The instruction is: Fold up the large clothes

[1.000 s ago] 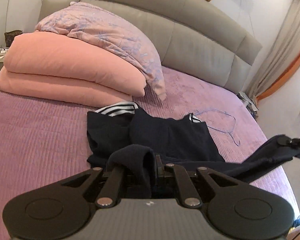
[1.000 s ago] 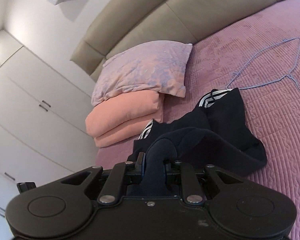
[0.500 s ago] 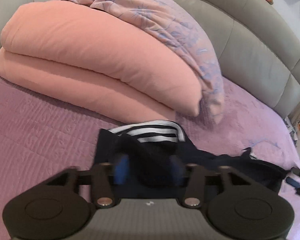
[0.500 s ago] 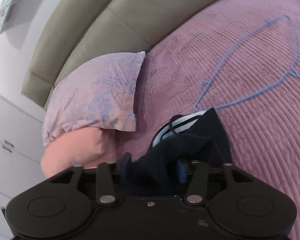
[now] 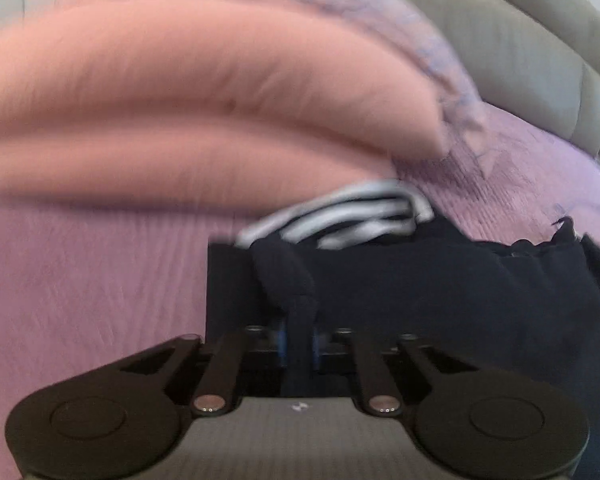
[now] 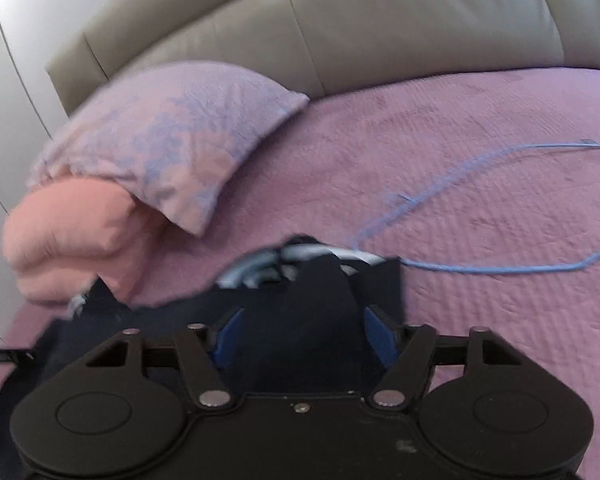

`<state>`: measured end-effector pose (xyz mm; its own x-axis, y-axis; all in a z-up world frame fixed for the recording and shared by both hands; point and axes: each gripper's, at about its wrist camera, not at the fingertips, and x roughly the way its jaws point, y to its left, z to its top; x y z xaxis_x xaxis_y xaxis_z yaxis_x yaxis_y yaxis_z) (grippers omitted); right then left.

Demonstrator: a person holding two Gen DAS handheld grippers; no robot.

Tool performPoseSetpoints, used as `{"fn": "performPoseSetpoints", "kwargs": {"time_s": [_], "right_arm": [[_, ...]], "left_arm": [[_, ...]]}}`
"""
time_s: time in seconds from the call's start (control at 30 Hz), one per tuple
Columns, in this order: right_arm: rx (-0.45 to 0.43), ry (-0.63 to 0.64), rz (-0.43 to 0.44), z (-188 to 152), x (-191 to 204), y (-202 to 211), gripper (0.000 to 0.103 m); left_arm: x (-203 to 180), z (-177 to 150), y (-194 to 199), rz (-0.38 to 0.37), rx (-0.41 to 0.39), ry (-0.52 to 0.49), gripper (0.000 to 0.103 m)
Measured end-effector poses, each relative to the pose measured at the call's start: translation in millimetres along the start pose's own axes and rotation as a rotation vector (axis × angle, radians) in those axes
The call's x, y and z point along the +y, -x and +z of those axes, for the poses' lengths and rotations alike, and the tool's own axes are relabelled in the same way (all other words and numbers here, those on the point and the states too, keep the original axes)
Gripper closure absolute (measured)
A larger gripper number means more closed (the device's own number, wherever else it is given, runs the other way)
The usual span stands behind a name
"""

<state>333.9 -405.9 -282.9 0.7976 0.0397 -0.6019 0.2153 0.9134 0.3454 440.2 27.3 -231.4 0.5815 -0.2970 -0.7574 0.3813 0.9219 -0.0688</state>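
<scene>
While your left gripper [image 5: 300,344] closes, its fingers already stand almost together, clamped on a narrow upright ridge of the navy garment [image 5: 440,292] that rises from between them. That view is blurred, so finer detail is lost.

Your right gripper [image 6: 304,336] is closing too, but its blue pads [image 6: 230,336] are seen wide apart. A broad hump of the same dark cloth [image 6: 312,280] sits between them, and the inner faces of both pads show bare beside it.

Outward from the fingers, the garment lies spread low across the purple quilted bedspread [image 5: 80,272], stretching from one gripper toward the other. Its black-and-white striped trim [image 5: 352,216] is bunched at the far edge – in the right wrist view the stripes [image 6: 260,268] sit just beyond the hump.

Just behind the trim a folded pink duvet [image 5: 180,100] is stacked on the bed, with a lilac patterned pillow [image 6: 172,132] resting on top of it. A blue wire hanger [image 6: 480,268] lies flat on the bedspread to the right, one end close beside the striped trim. The grey padded headboard [image 6: 380,28] closes off the back.
</scene>
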Motion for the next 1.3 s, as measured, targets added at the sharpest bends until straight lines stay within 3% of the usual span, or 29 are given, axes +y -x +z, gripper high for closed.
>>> {"fn": "performPoseSetpoints", "kwargs": {"time_s": [0.07, 0.13, 0.2, 0.27, 0.3, 0.33, 0.37, 0.43, 0.47, 0.53, 0.6, 0.67, 0.73, 0.83, 0.9, 1.0, 1.03, 1.07, 1.13, 1.2, 1.3], "right_arm": [[-0.072, 0.011, -0.009, -1.7, 12.7, 9.6, 0.092], [-0.177, -0.009, -0.010, 3.9, 16.9, 26.4, 0.093], [-0.254, -0.044, -0.029, 16.1, 16.9, 34.2, 0.093], [-0.251, -0.043, -0.097, 26.4, 22.5, 23.5, 0.093], [-0.231, -0.044, -0.128, 28.5, 20.9, 14.1, 0.093], [-0.194, -0.053, -0.166, 28.9, 19.0, 1.8, 0.091], [-0.138, -0.069, -0.200, 27.4, 17.0, -11.8, 0.086], [-0.010, -0.089, -0.279, 21.2, 12.8, -36.9, 0.081], [0.014, -0.081, -0.296, 17.7, 13.7, -39.9, 0.075], [-0.026, -0.047, -0.293, 13.7, 20.5, -25.7, 0.058], [-0.102, 0.010, -0.217, 14.6, 33.0, 4.2, 0.021], [-0.114, 0.088, -0.136, 17.8, 48.2, 28.1, 0.019], [-0.040, 0.203, -0.071, 19.2, 70.3, 35.0, 0.019], [0.099, 0.370, 0.100, 5.3, 106.1, 28.7, 0.019], [0.169, 0.556, 0.193, -21.9, 131.4, 27.2, 0.019], [0.241, 0.748, 0.098, -65.3, 137.7, 15.4, 0.019], [0.283, 0.737, 0.070, -75.9, 124.8, 8.4, 0.019], [0.258, 0.671, 0.088, -80.4, 107.1, 11.0, 0.016], [0.231, 0.536, 0.088, -82.2, 75.2, 18.6, 0.000], [0.229, 0.427, 0.099, -81.6, 50.5, 26.0, 0.000], [0.228, 0.458, 0.061, -83.9, 42.3, 39.8, 0.000]], "left_arm": [[-8.1, 4.3, 20.7, -0.022, -0.079, 0.007, 0.096], [0.1, 16.8, 41.5, -0.098, -0.162, 0.099, 0.096], [9.3, 32.8, 47.4, -0.080, -0.218, 0.150, 0.096], [17.8, 43.6, 35.1, -0.038, -0.222, 0.201, 0.094], [19.3, 45.6, 25.2, -0.020, -0.214, 0.211, 0.091], [18.4, 46.4, 13.7, 0.010, -0.185, 0.214, 0.083], [14.8, 44.1, -1.4, 0.073, -0.134, 0.209, 0.076], [2.9, 35.9, -29.3, 0.216, -0.017, 0.146, 0.079], [-2.5, 29.0, -34.8, 0.254, 0.014, 0.105, 0.077], [-10.8, 21.9, -28.8, 0.279, 0.019, 0.029, 0.073], [-17.8, 21.0, -5.2, 0.229, -0.026, -0.024, 0.058], [-37.6, 24.7, 23.5, 0.167, -0.068, -0.105, 0.022], [-59.7, 22.8, 50.0, 0.064, -0.106, -0.151, 0.003], [-98.3, 11.5, 61.6, -0.192, -0.013, -0.200, 0.001], [-118.6, -9.2, 50.4, -0.289, 0.074, -0.230, 0.001], [-127.6, -48.6, 21.5, -0.256, 0.173, -0.322, 0.000], [-120.4, -57.8, 19.0, -0.285, 0.164, -0.331, 0.000], [-112.9, -61.3, 20.1, -0.307, 0.165, -0.332, 0.000], [-99.9, -60.1, 21.0, -0.321, 0.201, -0.331, 0.000], [-82.9, -62.6, 21.9, -0.290, 0.223, -0.308, 0.000], [-53.3, -69.0, 23.0, -0.275, 0.238, -0.255, 0.000]]}}
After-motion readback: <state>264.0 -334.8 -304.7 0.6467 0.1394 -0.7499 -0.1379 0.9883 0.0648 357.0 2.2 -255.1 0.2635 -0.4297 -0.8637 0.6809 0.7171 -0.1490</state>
